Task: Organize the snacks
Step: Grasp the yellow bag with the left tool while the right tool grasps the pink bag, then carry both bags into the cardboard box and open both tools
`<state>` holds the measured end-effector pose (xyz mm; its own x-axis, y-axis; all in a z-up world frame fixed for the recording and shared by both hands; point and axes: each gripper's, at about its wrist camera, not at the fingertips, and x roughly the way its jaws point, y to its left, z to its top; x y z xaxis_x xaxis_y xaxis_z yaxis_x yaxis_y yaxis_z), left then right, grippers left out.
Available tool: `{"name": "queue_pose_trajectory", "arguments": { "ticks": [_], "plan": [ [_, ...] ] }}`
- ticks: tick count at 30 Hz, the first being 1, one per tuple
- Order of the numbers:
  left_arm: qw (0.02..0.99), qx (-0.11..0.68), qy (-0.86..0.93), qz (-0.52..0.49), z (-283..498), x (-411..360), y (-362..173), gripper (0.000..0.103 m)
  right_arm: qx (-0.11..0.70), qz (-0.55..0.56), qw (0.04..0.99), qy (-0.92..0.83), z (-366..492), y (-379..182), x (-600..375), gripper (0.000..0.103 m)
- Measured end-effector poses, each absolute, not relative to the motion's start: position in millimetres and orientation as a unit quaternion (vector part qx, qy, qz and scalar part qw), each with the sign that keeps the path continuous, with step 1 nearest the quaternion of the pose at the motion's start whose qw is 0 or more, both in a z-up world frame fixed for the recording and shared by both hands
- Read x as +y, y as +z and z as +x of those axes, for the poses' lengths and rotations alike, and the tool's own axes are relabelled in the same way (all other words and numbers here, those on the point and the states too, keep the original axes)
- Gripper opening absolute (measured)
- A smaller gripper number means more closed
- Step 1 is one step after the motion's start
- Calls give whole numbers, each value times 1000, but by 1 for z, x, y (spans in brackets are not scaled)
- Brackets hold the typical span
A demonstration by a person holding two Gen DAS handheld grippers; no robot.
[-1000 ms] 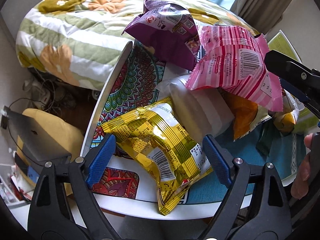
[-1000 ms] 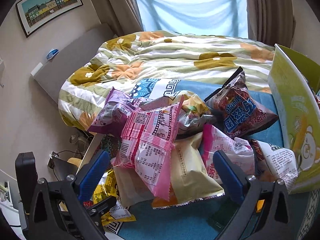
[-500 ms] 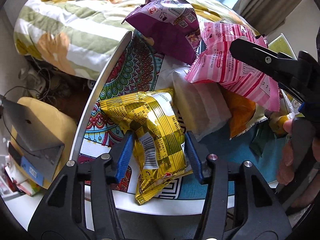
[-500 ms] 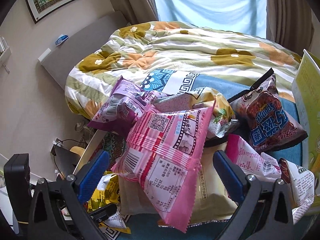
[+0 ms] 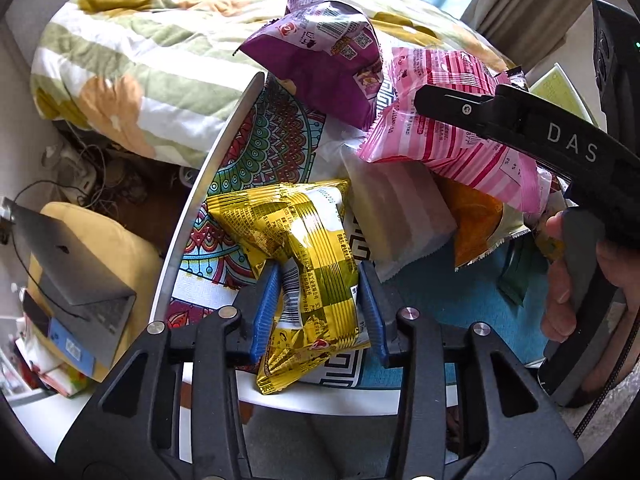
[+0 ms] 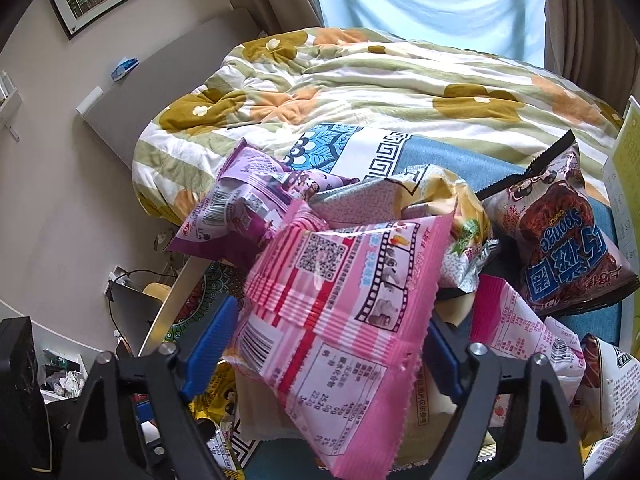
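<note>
- The left gripper pinches the yellow snack bag at the near edge of the table; lift it straight up, since the crinkly film may slip.
- The right gripper is closing around the pink snack bag atop the pile, right of the yellow one; let both pads seat before pulling.

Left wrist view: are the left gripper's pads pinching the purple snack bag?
No, the left gripper is clamped on the crumpled yellow snack bag; the purple snack bag lies farther back, untouched.
</note>
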<state>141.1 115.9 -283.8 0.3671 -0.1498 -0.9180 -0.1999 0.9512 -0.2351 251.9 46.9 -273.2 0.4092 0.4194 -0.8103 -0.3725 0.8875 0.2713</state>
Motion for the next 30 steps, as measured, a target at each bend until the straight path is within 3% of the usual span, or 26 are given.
{"name": "queue_pose_trajectory", "arguments": {
  "ticks": [5,20,30],
  "plan": [
    [816,556,15,-154,138,115,-277,34,482,33,842,240,247,-269,42,64],
    [847,511,-16,-145,124,112,-228,32,450,51,862,228,219,-233,24,63],
    [888,444,-78,-90,149,76,-146,32,395,80,896,186,193,-153,-25,63]
  ]
}}
